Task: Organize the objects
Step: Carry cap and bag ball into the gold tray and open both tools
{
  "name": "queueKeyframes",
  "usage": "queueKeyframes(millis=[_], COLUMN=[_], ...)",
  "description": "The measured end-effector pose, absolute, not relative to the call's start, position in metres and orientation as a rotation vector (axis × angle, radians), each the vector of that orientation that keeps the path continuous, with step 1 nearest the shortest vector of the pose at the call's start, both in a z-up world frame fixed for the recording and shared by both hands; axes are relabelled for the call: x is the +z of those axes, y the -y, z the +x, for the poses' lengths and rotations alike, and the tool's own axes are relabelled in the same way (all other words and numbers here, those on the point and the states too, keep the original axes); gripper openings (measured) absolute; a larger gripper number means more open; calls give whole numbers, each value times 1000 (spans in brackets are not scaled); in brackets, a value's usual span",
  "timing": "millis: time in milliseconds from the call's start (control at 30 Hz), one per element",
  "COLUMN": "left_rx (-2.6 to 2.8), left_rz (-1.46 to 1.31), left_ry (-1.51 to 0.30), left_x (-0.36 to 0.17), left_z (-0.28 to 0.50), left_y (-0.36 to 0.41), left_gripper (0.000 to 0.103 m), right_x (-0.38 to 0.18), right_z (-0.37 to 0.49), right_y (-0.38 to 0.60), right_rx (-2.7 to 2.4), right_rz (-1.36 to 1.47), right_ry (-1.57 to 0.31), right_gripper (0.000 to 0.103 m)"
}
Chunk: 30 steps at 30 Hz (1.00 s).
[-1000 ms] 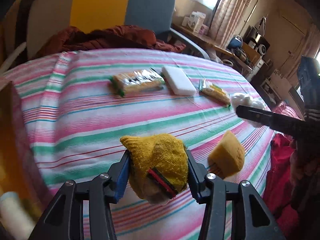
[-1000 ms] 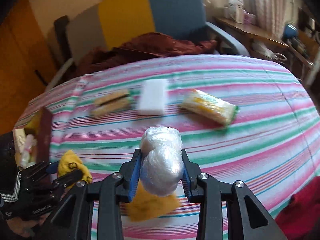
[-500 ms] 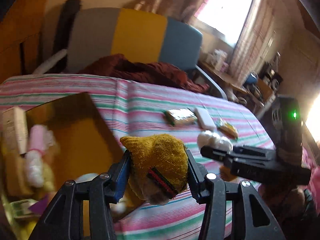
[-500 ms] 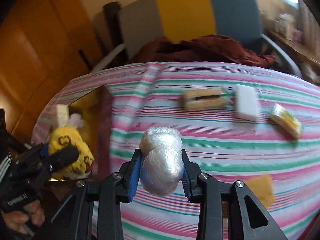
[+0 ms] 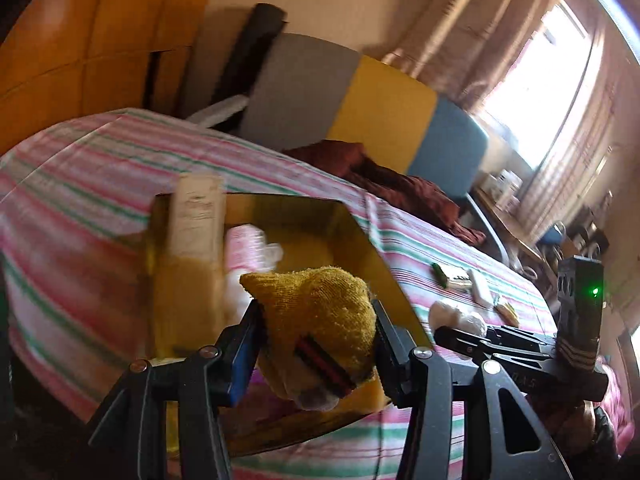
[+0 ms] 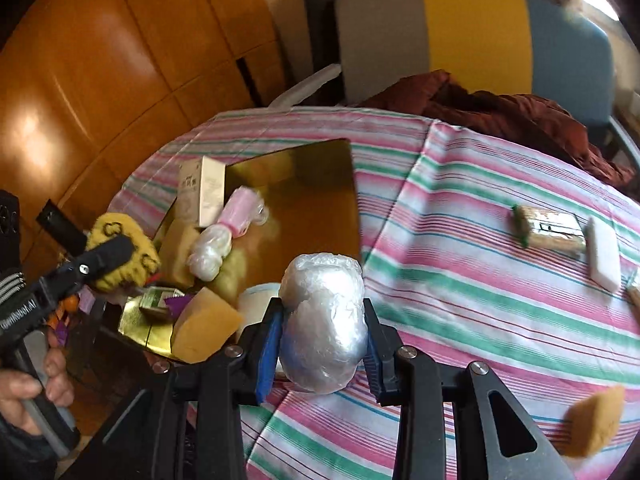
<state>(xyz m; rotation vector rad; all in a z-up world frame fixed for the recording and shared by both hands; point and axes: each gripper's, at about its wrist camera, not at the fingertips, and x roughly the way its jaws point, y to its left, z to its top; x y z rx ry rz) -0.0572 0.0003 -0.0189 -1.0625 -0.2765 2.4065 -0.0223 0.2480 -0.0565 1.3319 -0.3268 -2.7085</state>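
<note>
My left gripper [image 5: 316, 344] is shut on a yellow knit sock [image 5: 320, 312] with a red and black band, held over the near end of an open gold box [image 5: 360, 248]. In the right wrist view the same gripper [image 6: 108, 256] and yellow sock [image 6: 120, 240] sit at the box's left side. My right gripper [image 6: 322, 336] is shut on a clear plastic-wrapped bundle [image 6: 324, 312], just right of the gold box [image 6: 312, 200] above the striped cloth. The box holds a cream carton [image 6: 202, 192], a pink and white bundle [image 6: 228, 232] and a yellow sponge [image 6: 204, 328].
On the striped tablecloth [image 6: 460, 280] lie a wrapped scouring pad [image 6: 550, 232], a white block [image 6: 604, 256] and a loose yellow sponge [image 6: 596, 420]. A grey, yellow and blue chair [image 6: 472, 32] with a maroon cloth [image 6: 500, 108] stands behind the table. Wooden panelling [image 6: 100, 60] is at the left.
Both grippers have swung left across the table with their loads, from the middle of the cloth to the gold box. Both grips look the same.
</note>
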Motion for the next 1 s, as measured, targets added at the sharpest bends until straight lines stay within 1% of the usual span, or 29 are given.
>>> queueKeyframes(millis=[233,367,467,500,533,633,733,767,867,933,1000], left_rx=[2430,2397,2372,2376,2382,2374,2374,2373,2408,2447,2460], left_rz=[-1093,-1109,-1141,-1164,-1188,-1231,-1219,-1208,-1208,-1221,-1220], left_ry=[421,405,349,321,294,274,308,317,331,303,282], left_x=[-25,-31,-39,-42,-46,-52,-49,-48,-47,-48,-48], left_z=[-62,-62,-59,-59,-59,-59,-59,-59,-60,-60,-58], left_y=[47,43,30,26,23,19,21,22,26,27,25], left_gripper=[51,51,53,55,60,62,65,65,65,64,64], right_x=[-66,-71,-76,-76,-77,-77,-76,-75,-74,-73,-72], right_z=[-28,-30,-33,-33,-33,-32,-30,-29,-24,-21,-18], right_y=[-238,-237,-237,-237,-238,-237,-236,-236,-239,-241,-243], right_rx=[-2692,-2716,-2717,-2716,-2711,-2702,-2705,-2706,-2711,-2716,-2723], right_rz=[1362,1387,1402,1406,1405,1398,1393,1392,1383,1378,1376], right_ry=[301,257,246,248,256,263,264,271,304,318,338], right_gripper=[37,38,39,42,43,48,53,55,56,58,62])
